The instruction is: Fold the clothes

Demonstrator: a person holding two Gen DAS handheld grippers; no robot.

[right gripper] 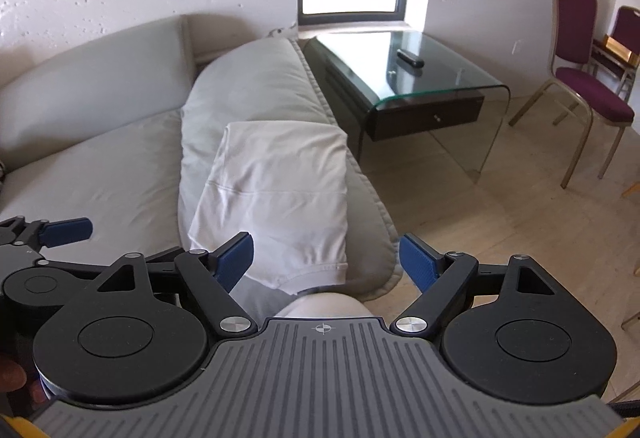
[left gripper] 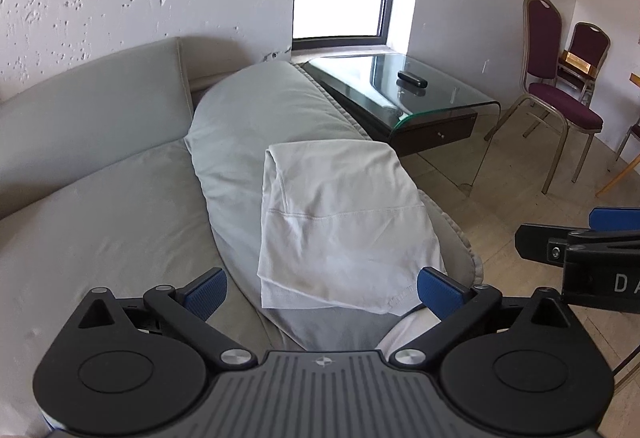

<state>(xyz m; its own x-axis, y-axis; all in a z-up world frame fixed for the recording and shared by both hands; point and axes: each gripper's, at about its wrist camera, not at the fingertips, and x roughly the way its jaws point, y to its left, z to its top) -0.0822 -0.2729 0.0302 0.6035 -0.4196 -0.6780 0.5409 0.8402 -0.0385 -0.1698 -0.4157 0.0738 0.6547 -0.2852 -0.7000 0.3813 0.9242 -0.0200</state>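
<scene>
Open left gripper (left gripper: 322,290) jaws above folded white garment (left gripper: 340,222) on sofa cushion (left gripper: 248,110).

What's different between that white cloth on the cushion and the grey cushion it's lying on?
The white garment is thin, flat and folded, with a stitched hem showing; the grey cushion is thick and puffy. The garment is brighter white and smaller, covering only part of the cushion, which extends beyond it toward the window. Both are soft fabric, and neither gripper is touching them.
</scene>
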